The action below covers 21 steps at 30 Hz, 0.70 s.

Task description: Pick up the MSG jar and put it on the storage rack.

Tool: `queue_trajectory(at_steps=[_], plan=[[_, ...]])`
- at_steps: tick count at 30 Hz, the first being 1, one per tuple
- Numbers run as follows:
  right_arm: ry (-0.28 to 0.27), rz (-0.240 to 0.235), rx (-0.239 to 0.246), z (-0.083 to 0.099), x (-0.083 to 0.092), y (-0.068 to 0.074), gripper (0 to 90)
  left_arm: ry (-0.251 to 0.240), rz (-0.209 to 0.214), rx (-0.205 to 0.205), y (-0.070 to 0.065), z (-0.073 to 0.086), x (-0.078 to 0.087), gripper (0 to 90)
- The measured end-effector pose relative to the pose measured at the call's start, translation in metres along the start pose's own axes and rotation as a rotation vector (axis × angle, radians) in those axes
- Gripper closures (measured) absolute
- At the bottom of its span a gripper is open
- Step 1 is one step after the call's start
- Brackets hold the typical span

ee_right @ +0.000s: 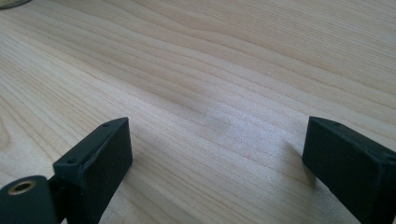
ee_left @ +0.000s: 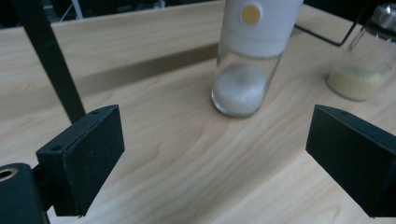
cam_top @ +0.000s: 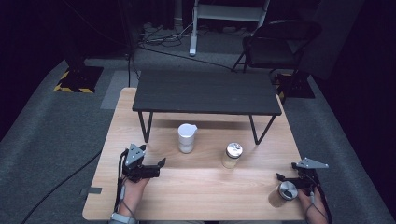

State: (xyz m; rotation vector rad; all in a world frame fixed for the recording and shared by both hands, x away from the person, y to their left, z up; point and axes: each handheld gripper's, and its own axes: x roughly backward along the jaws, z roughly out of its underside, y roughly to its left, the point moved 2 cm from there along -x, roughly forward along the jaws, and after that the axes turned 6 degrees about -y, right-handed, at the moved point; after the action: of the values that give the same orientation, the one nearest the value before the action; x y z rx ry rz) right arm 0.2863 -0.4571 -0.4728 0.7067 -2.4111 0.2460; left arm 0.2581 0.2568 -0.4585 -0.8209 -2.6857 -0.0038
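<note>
A glass shaker with a white cap [cam_top: 187,137] stands upright on the wooden table [cam_top: 201,191], holding white grains [ee_left: 239,88]. To its right is a glass jar [cam_top: 232,155] with a metal lid and yellowish powder [ee_left: 358,81]. A second metal-lidded jar [cam_top: 285,192] stands near the table's front right corner. My left gripper [cam_top: 160,169] lies low at the front left, open and empty, its jaws pointing at the shaker [ee_left: 215,163]. My right gripper [cam_top: 286,171] hovers just behind the front-right jar, open, with bare wood between its jaws [ee_right: 217,172].
A low black shelf on thin metal legs [cam_top: 207,92] stands across the back half of the table; one leg [ee_left: 49,60] rises left of the shaker. A folding chair [cam_top: 280,44] and cables lie on the floor beyond.
</note>
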Motion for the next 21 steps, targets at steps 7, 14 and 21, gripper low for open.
queue_trajectory(at_steps=[7, 14, 21], plan=[[0.000, 0.001, 0.000, 0.000, 0.000, 0.000, 8.3, -0.006, 0.050, -0.017, 0.001, -0.010, -0.022, 4.6], [0.000, 0.005, -0.003, 0.000, 0.000, 0.001, 8.3, -0.020, 0.089, -0.024, 0.000, -0.019, -0.046, 4.6], [0.000, 0.007, -0.004, 0.000, 0.000, 0.001, 8.2, -0.015, 0.129, -0.008, 0.001, -0.023, -0.075, 5.2]])
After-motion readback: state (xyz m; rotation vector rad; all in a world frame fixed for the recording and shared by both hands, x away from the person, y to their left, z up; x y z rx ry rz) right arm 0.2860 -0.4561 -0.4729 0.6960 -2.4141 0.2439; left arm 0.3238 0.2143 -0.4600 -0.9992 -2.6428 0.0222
